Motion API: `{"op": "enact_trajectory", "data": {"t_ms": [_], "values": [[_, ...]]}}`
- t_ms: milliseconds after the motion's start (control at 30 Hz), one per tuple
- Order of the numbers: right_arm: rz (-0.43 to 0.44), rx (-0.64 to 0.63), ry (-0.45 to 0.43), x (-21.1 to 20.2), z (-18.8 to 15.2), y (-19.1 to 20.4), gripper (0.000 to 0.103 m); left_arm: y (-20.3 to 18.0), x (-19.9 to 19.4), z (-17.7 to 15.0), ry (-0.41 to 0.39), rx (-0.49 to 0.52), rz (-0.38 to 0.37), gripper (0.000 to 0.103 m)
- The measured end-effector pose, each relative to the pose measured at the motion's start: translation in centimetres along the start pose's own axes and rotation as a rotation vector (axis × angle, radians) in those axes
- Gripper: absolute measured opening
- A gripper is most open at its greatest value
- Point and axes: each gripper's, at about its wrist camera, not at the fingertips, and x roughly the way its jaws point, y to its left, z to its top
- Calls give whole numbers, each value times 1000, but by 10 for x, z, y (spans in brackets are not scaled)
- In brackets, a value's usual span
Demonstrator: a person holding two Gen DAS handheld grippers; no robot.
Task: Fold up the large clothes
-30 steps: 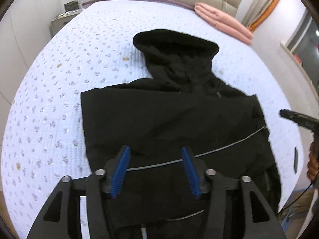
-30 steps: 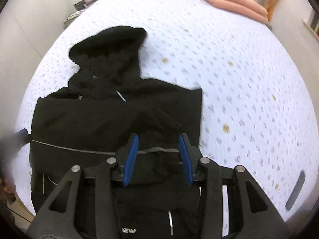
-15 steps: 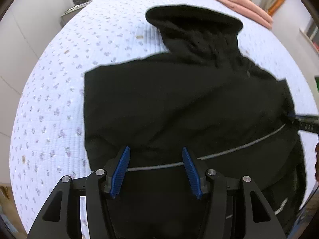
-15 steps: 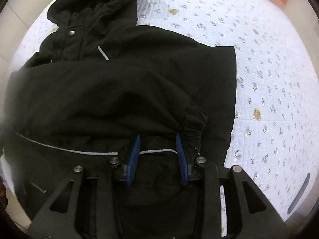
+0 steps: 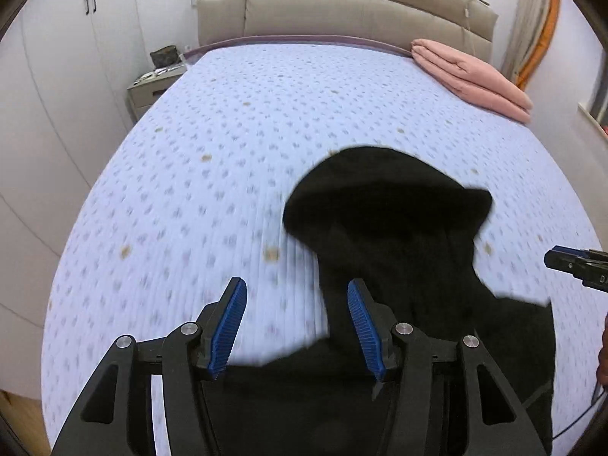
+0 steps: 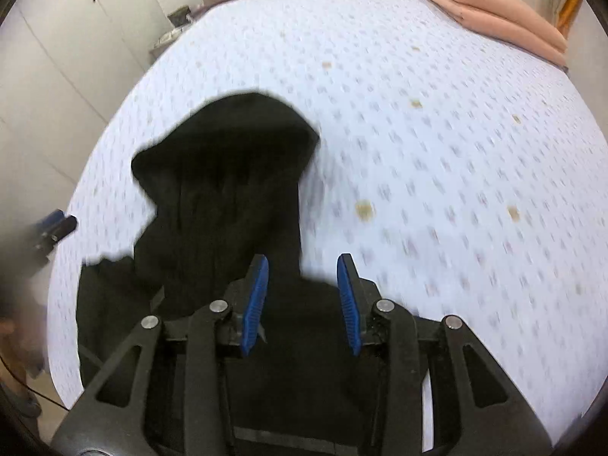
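The black hooded jacket [image 5: 399,250] is lying on the quilted bed [image 5: 228,159], hood pointing toward the headboard [image 5: 342,11], its long axis running from there back under both claws. It is looking soft, floppy and bulky, so gripping the bottom hem corners seems best. The left claw [image 5: 296,326] is standing half open and empty, the right claw [image 6: 303,304] narrower, also gripping nothing.

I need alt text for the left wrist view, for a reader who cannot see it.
A black hooded jacket lies on a bed with a pale flowered cover, hood toward the headboard. The left claw hangs open above it. Folded pink bedding lies near the headboard.
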Motion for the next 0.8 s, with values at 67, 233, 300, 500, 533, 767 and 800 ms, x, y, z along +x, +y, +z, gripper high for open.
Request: {"op": "enact_trajectory", "data": {"t_ms": [67,233,300,500,533,767,800], "values": [[16,8,-8,14,20,0,36,2,24,16,21,-16,7,57],[-1,-4,0,51,50,8,39,6,75,38,93,-52,-14,57],[-17,-18,15,65,53,11,40,9,94,41,122,-56,-13,57],[-67,-28,53,101,66,8,43,13,135,46,159,-96,-21,57],[-74,-32,57,105,68,9,42,14,140,48,153,-103,-23,57],[-10,-9,-95,62,59,-3,2,41,101,53,-15,-242,-220,8],[-4,-18,-106,58,55,-2,2,43,90,50,-37,-250,-256,8]]}}
